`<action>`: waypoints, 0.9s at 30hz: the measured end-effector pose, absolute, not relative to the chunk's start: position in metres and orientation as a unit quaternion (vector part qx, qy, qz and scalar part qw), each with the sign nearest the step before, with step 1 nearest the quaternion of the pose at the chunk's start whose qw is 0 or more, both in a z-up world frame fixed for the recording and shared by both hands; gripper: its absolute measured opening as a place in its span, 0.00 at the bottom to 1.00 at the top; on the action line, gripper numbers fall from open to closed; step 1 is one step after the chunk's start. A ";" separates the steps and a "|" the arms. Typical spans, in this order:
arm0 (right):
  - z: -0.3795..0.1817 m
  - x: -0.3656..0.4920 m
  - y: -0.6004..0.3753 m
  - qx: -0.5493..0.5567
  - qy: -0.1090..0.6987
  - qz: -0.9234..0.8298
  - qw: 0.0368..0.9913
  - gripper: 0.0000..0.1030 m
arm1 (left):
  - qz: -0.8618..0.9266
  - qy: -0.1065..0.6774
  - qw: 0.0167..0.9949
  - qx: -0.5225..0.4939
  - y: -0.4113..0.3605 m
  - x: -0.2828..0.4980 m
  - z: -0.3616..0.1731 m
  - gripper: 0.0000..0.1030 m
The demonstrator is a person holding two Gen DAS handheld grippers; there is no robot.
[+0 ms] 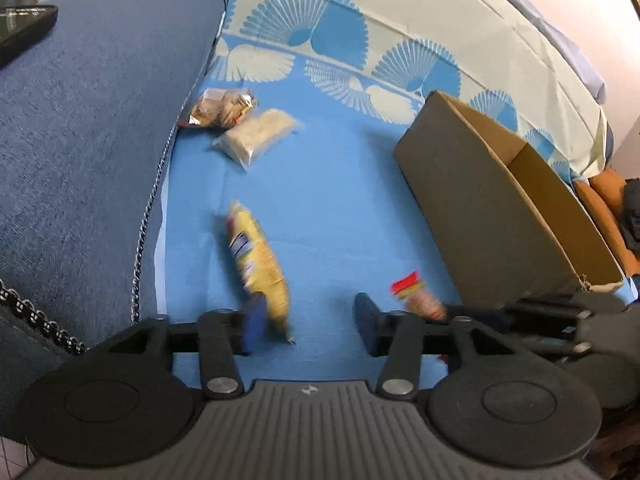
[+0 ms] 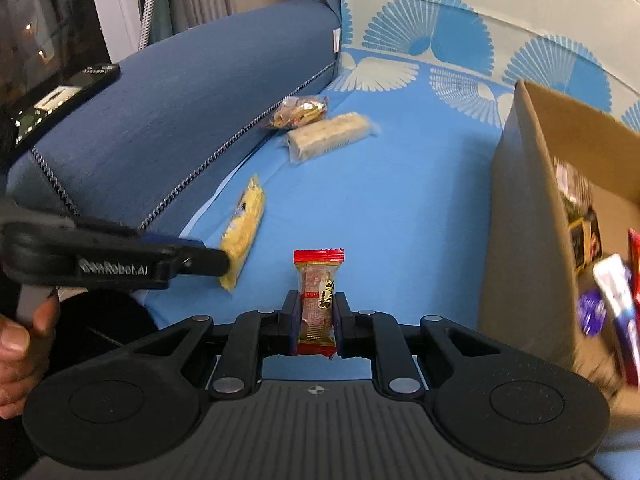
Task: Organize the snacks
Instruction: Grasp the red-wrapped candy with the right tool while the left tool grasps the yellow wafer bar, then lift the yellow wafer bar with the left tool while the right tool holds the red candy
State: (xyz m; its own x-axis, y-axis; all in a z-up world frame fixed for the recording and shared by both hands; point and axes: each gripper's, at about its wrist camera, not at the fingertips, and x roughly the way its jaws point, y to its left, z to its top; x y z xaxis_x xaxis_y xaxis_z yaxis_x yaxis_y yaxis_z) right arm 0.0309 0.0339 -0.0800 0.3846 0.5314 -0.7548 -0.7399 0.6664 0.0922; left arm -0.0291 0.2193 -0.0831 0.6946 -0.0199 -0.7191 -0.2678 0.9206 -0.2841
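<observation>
My right gripper (image 2: 316, 320) is shut on a red-and-gold snack bar (image 2: 318, 300) and holds it above the blue cloth, left of the cardboard box (image 2: 520, 216). The bar also shows in the left wrist view (image 1: 418, 296). My left gripper (image 1: 310, 324) is open, its left finger beside a yellow snack packet (image 1: 258, 268) lying on the cloth; the packet (image 2: 244, 228) and that gripper (image 2: 208, 262) also show in the right wrist view. A pale wafer pack (image 1: 258, 136) and a foil candy bag (image 1: 222, 108) lie farther back.
The cardboard box (image 1: 492, 204) stands at the right and holds several snacks (image 2: 608, 284). A blue sofa cushion (image 1: 88, 140) rises at the left with a dark phone-like device (image 1: 24, 26) on it. The patterned cloth (image 1: 332, 184) covers the seat.
</observation>
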 end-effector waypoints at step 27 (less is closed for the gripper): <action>-0.132 0.049 0.050 -0.115 0.439 0.355 0.817 0.20 | 0.198 0.428 0.863 -0.181 0.232 0.008 -0.109 0.56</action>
